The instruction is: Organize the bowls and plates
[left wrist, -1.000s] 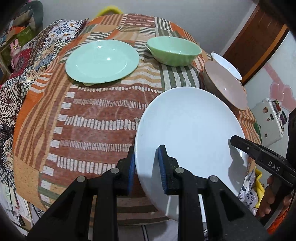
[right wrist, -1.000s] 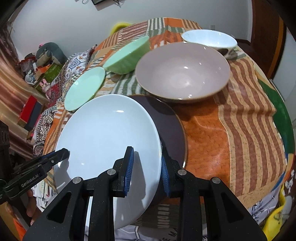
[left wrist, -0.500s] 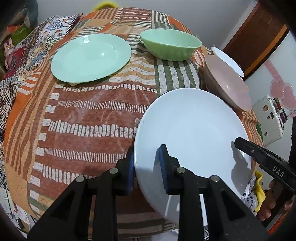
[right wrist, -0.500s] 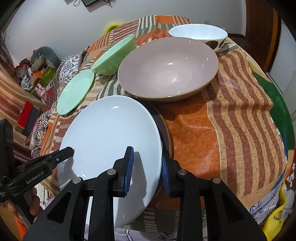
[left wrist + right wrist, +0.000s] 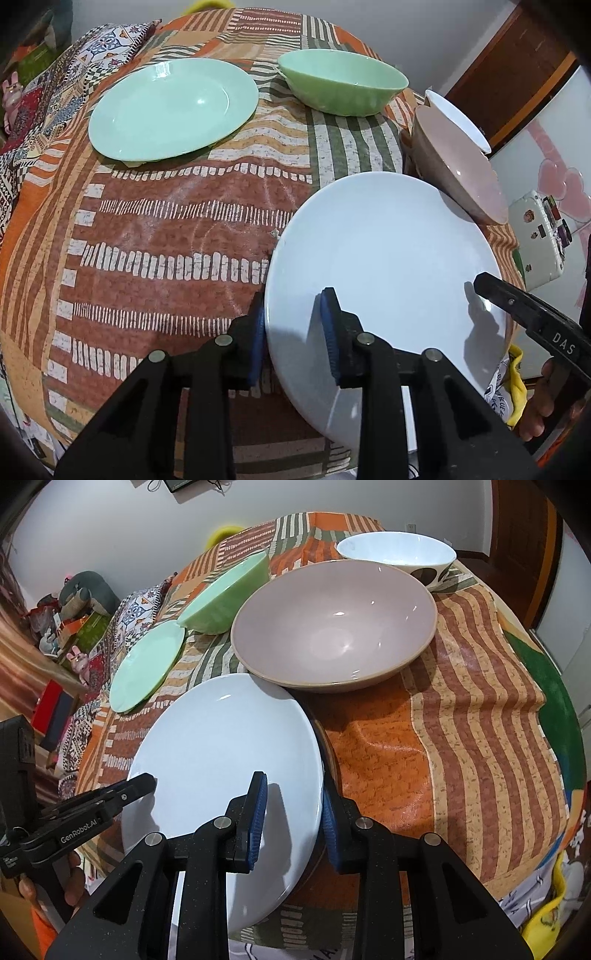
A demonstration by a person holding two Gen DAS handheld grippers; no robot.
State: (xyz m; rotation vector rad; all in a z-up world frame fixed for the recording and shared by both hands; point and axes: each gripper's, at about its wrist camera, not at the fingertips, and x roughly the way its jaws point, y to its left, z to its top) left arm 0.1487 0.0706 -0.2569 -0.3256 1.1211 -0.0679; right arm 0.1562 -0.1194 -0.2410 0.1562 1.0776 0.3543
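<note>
A large white plate point(image 5: 384, 258) point(image 5: 221, 746) hangs low over the table's near edge, held by opposite rims. My left gripper point(image 5: 292, 314) has that rim between its pads; its jaws are opening, though the pads still look in contact. My right gripper point(image 5: 291, 794) is shut on the other rim. A dark plate point(image 5: 327, 753) lies under the white one, almost wholly hidden. Behind stand a pinkish-grey bowl point(image 5: 332, 627) point(image 5: 465, 173), a white spotted bowl point(image 5: 395, 554), a green bowl point(image 5: 343, 85) and a green plate point(image 5: 173, 110).
A striped patchwork cloth point(image 5: 166, 240) covers the table. A white sticker-covered case point(image 5: 539, 236) stands off the table's right side. Toys and boxes point(image 5: 74, 627) crowd the floor to the left. A wooden door point(image 5: 524, 535) is at the back.
The white plate has sunk onto the dark plate, which showed plainly a second ago and is now nearly covered. The left gripper's pads stand slightly wider apart.
</note>
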